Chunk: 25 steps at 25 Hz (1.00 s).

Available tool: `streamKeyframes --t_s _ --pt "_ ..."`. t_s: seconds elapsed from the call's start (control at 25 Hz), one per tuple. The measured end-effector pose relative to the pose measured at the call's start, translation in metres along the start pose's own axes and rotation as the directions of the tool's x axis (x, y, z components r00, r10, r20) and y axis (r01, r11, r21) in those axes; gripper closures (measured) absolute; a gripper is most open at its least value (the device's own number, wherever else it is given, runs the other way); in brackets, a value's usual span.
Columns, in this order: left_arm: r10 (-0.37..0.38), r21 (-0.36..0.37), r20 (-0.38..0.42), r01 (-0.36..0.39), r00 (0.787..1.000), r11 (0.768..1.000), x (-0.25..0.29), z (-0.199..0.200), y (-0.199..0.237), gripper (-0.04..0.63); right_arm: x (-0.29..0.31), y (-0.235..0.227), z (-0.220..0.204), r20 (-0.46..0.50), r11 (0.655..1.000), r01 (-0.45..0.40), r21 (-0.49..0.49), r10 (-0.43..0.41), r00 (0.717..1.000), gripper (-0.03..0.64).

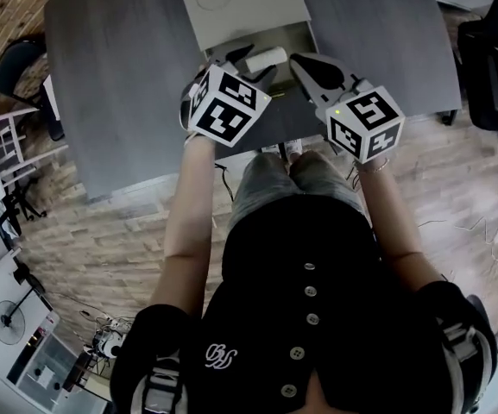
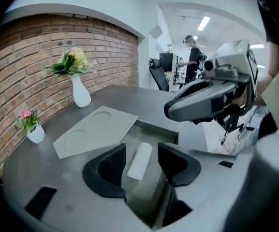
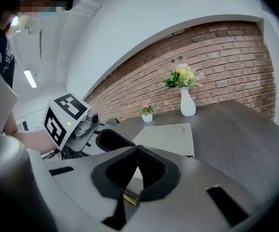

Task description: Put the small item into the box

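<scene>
In the head view my left hand-held gripper (image 1: 247, 65) — marker cube mostly — hides the near wall of the box (image 1: 305, 33) and part of the white roll (image 1: 269, 57) (a mere sliver in the right gripper view).

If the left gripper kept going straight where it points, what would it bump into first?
Probably the white roll, lying in the open box right between the parted jaws of the left gripper. Depth is unclear, so how soon is hard to say.
</scene>
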State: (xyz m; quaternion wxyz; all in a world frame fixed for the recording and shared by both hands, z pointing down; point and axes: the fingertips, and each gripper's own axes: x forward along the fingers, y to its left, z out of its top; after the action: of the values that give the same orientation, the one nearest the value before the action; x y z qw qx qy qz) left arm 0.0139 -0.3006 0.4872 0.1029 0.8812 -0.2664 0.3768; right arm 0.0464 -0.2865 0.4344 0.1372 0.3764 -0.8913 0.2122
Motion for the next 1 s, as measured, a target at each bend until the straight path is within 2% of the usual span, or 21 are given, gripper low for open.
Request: streamKeyframes --t_s 0.08,0.24,0.44,0.56,0.64,0.72,0.8,1.0 --pt "-0.003 -0.068 0.064 0.008 0.998 0.998 -0.014 0.009 -0.003 0.396 0.000 0.007 0.008 0.006 1.000 -0.022 -0.005 0.022 1.000 0.614" --pt "0.055 -0.193 0.205 -0.014 0.977 0.981 -0.041 0.030 0.001 0.489 0.001 0.017 0.020 0.008 0.998 -0.048 -0.040 0.049 0.999 0.614" --pt "0.165 -0.264 0.289 -0.087 0.943 0.960 -0.075 0.039 0.013 0.560 0.008 0.034 0.032 0.007 0.996 -0.069 -0.059 0.069 0.998 0.614" --pt "0.169 -0.320 0.366 -0.047 0.915 0.946 -0.090 0.041 0.013 0.572 0.012 0.044 0.038 0.010 0.994 -0.078 -0.080 0.079 0.997 0.614" --pt "0.167 -0.374 0.424 0.004 0.890 0.927 -0.099 0.040 0.013 0.574 0.012 0.048 0.042 0.023 0.994 -0.075 -0.084 0.078 0.997 0.615" --pt "0.179 -0.415 0.448 0.027 0.876 0.909 -0.104 0.036 0.011 0.574 0.009 0.052 0.043 0.036 0.993 -0.076 -0.085 0.080 0.996 0.614" --pt "0.196 -0.434 0.434 0.013 0.879 0.901 -0.105 0.031 0.009 0.575 0.006 0.056 0.043 0.036 0.992 -0.082 -0.096 0.086 0.996 0.615" --pt "0.199 -0.446 0.379 -0.010 0.904 0.895 -0.099 0.014 -0.003 0.575 0.003 0.068 0.034 0.011 0.986 -0.113 -0.122 0.115 0.993 0.615"
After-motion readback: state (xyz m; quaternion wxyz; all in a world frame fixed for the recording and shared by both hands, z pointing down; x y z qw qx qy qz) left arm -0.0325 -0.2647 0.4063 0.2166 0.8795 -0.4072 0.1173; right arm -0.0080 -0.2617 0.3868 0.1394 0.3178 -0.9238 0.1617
